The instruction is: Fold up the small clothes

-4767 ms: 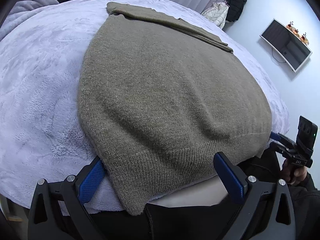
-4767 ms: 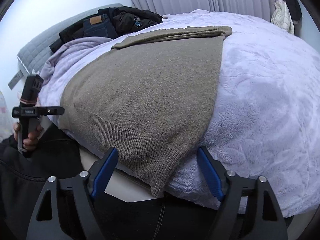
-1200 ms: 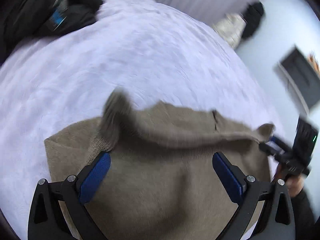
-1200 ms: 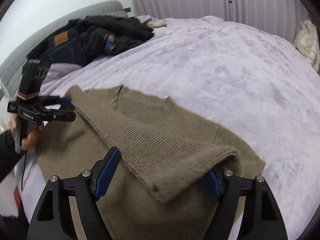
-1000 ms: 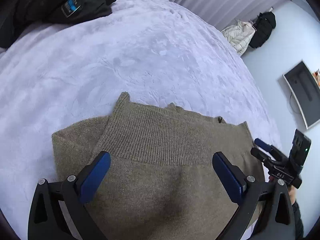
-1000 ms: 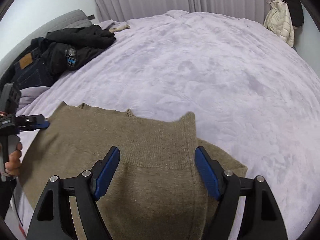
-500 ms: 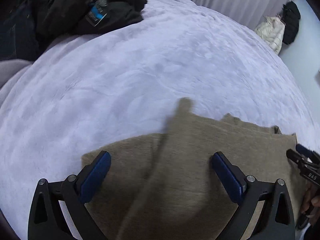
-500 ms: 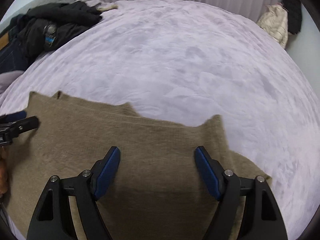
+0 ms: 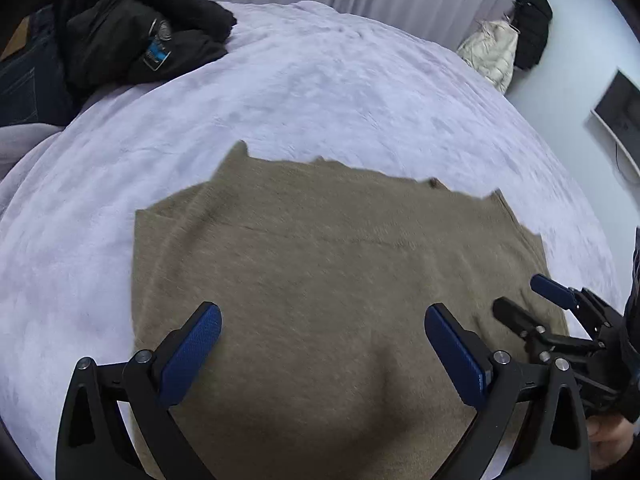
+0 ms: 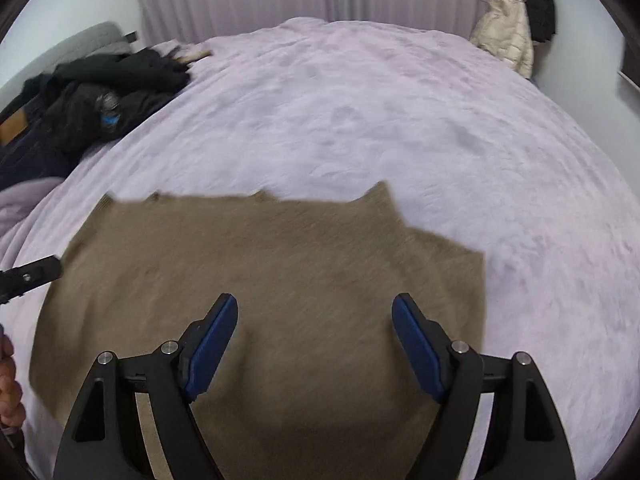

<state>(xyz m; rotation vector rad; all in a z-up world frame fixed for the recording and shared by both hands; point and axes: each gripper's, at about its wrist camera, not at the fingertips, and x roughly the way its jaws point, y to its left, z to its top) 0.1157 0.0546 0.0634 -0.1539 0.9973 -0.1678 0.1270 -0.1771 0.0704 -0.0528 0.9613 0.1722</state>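
Observation:
An olive-brown knit sweater (image 9: pixel 332 264) (image 10: pixel 256 280) lies folded in half on the pale lilac bed cover (image 9: pixel 320 92) (image 10: pixel 400 120), its doubled edge pointing away from me. My left gripper (image 9: pixel 322 340) hovers open above the near part of the sweater, nothing between its blue pads. My right gripper (image 10: pixel 314 332) is likewise open and empty over the sweater's right half. In the left wrist view the right gripper (image 9: pixel 532 300) shows at the sweater's right edge, jaws apart. A black fingertip (image 10: pixel 32 274) of the left gripper reaches in at the left edge of the right wrist view.
A heap of dark jackets and jeans (image 9: pixel 120 40) (image 10: pixel 96 96) lies at the far left of the bed. Curtains hang behind. A cream coat (image 9: pixel 492 54) and a black one hang at the far right; a monitor (image 9: pixel 616 112) is on the right wall.
Both grippers let go of the sweater's hem after carrying it over, and the fold has settled flat. Both have since drawn back toward me, so more of the sweater fills the views.

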